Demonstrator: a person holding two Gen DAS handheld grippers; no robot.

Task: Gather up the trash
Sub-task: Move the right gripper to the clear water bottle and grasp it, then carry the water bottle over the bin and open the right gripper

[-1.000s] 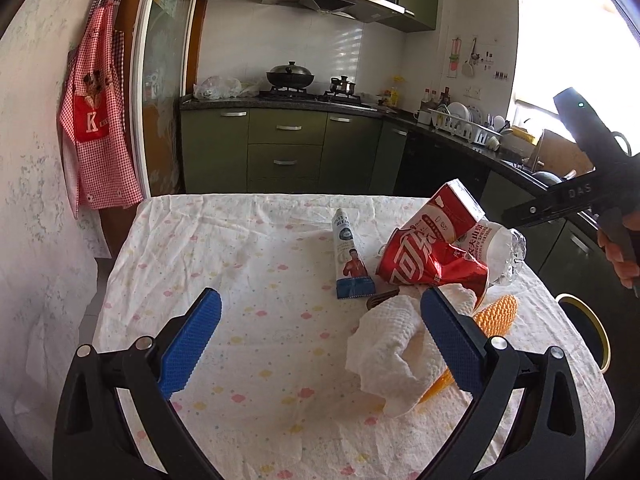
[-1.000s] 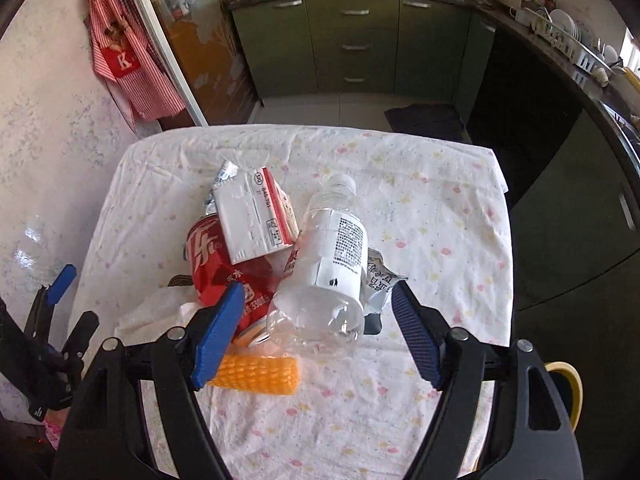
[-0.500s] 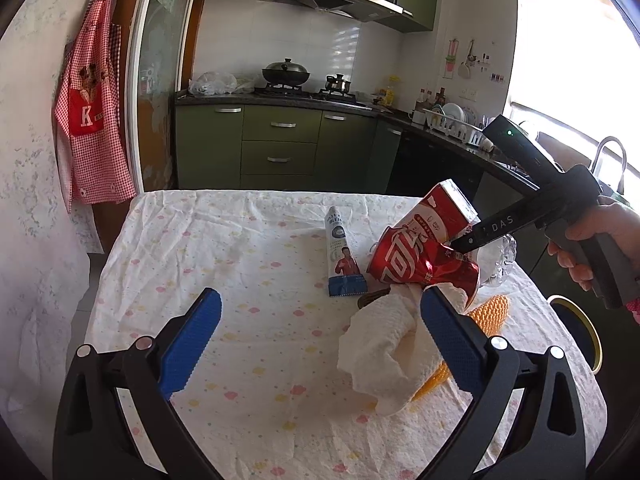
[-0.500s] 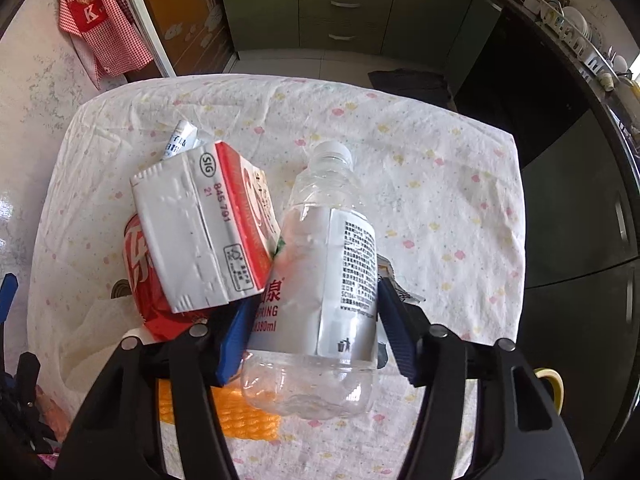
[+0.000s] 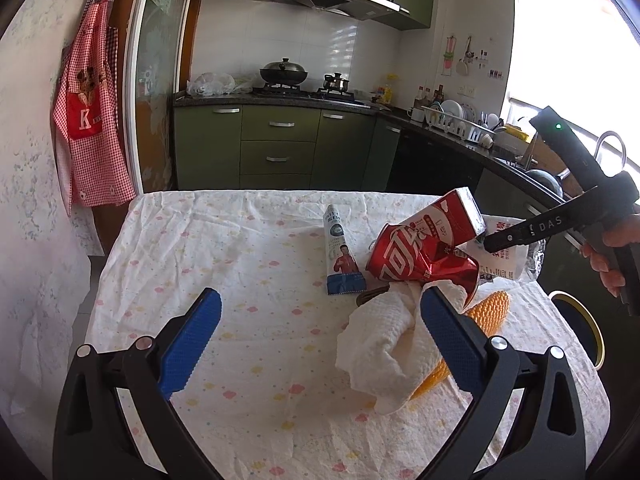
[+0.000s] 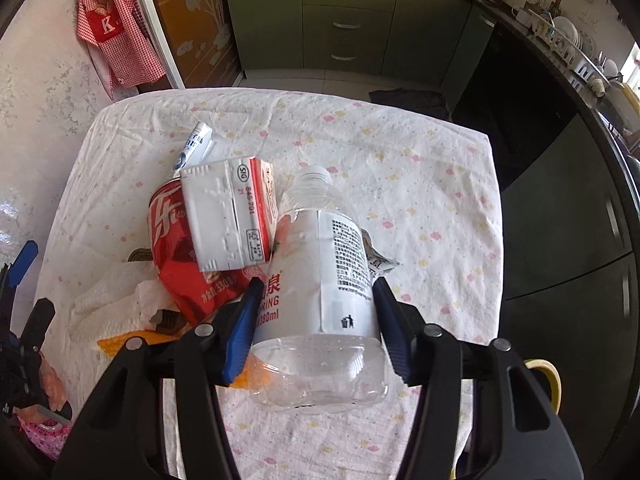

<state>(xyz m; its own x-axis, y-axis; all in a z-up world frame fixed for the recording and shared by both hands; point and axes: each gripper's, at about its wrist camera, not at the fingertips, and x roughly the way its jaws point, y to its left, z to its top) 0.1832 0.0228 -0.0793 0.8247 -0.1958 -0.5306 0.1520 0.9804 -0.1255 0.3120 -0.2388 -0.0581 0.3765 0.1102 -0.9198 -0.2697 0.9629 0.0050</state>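
A pile of trash lies on the flowered tablecloth (image 5: 240, 264): a crushed red can (image 5: 416, 260), a red and white carton (image 5: 456, 216), a white paper towel (image 5: 380, 340), an orange ribbed piece (image 5: 488, 308) and a toothpaste tube (image 5: 340, 256). My right gripper (image 6: 316, 312) is shut on a clear plastic bottle (image 6: 320, 264) with a white label, next to the carton (image 6: 228, 216) and can (image 6: 172, 232). My left gripper (image 5: 320, 340) is open and empty above the cloth, its right finger by the paper towel.
A yellow-rimmed bin (image 5: 580, 324) stands off the table's right edge. Green kitchen cabinets (image 5: 276, 148) and a stove stand behind the table. A red checked apron (image 5: 88, 120) hangs on the left wall. The table's left half holds nothing.
My right gripper came down over the bottle and closed on it. The left gripper stayed open and shifted only slightly.
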